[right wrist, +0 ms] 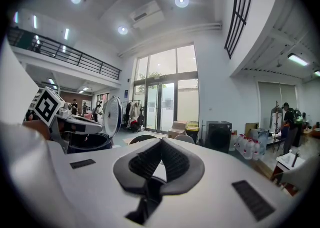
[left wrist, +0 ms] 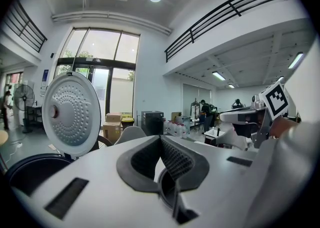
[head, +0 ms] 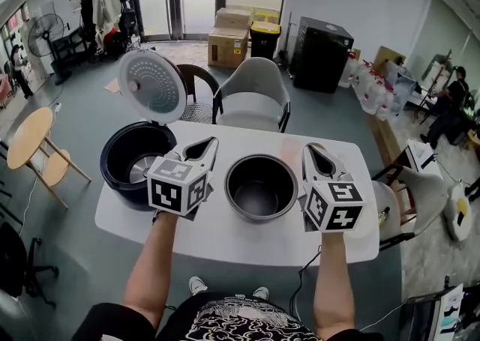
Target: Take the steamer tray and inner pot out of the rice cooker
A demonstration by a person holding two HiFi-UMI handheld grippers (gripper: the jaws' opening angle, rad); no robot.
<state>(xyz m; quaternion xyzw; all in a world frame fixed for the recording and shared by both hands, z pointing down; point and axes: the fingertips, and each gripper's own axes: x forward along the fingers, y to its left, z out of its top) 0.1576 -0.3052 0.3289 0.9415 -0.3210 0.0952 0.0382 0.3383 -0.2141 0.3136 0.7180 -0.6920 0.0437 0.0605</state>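
The dark blue rice cooker (head: 135,156) stands at the left end of the white table (head: 225,238), its lid (head: 152,85) up. The grey inner pot (head: 261,186) sits empty on the table's middle, outside the cooker. My left gripper (head: 212,142) hovers between cooker and pot, jaws shut on nothing. My right gripper (head: 310,148) is just right of the pot, also shut and empty. The left gripper view shows the lid (left wrist: 70,114) beyond the closed left gripper (left wrist: 161,139). In the right gripper view, the right gripper (right wrist: 161,142) is closed. I cannot pick out the steamer tray.
A grey chair (head: 253,92) stands behind the table and another chair (head: 405,204) at its right end. A round wooden table (head: 30,137) is to the left. Cardboard boxes (head: 229,40) and a black cabinet (head: 321,51) stand by the far wall.
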